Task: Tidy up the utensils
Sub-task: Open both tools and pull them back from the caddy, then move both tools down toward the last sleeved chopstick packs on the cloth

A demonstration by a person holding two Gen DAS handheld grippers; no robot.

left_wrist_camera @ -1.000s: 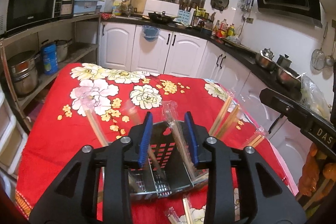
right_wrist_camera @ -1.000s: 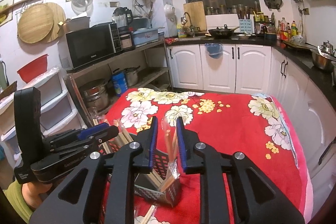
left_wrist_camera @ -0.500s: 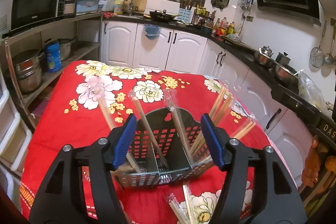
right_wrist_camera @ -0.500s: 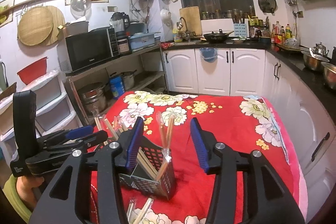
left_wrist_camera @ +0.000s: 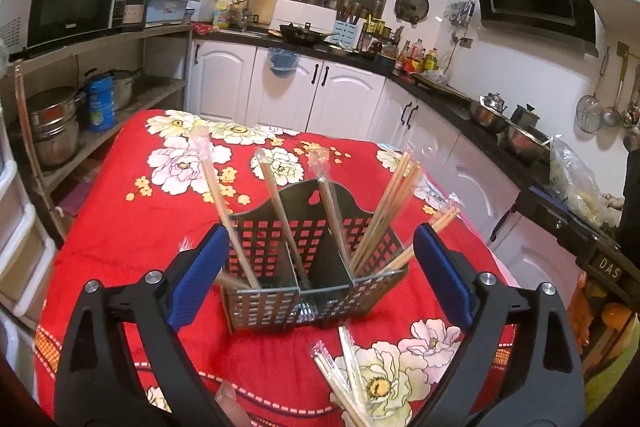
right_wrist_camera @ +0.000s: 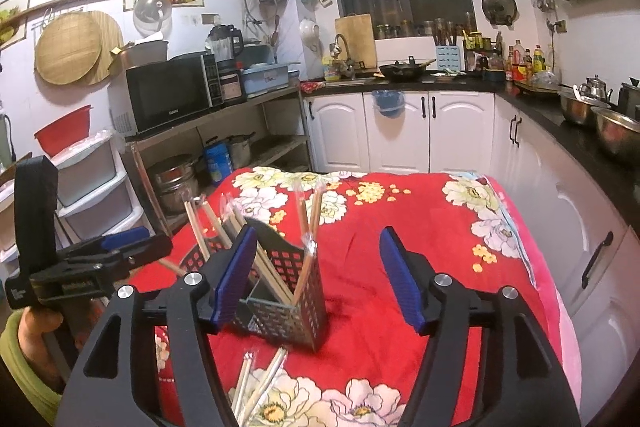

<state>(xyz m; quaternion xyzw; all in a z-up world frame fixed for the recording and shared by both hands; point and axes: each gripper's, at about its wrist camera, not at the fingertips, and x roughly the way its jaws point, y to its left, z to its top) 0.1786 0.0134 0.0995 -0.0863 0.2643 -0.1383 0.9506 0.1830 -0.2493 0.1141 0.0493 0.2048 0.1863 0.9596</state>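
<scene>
A: Left gripper (left_wrist_camera: pixel 320 279) is gaping wide, holding nothing, its fingers flanking the black utensil caddy (left_wrist_camera: pixel 312 259) at frame centre.

B: Right gripper (right_wrist_camera: pixel 318 279) is gaping empty too; red tablecloth (right_wrist_camera: pixel 440 227) is lying bare lower right, wrapped chopsticks (right_wrist_camera: pixel 260 379) lying bottom centre.

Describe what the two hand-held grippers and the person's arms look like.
Each hand-held gripper, left and right, has black plastic arms with silver bolts and flat blue ribbed finger pads. The right one's body carries white "DAS" lettering. No cables show. The hand on the left one wears a yellow-green sleeve.
</scene>
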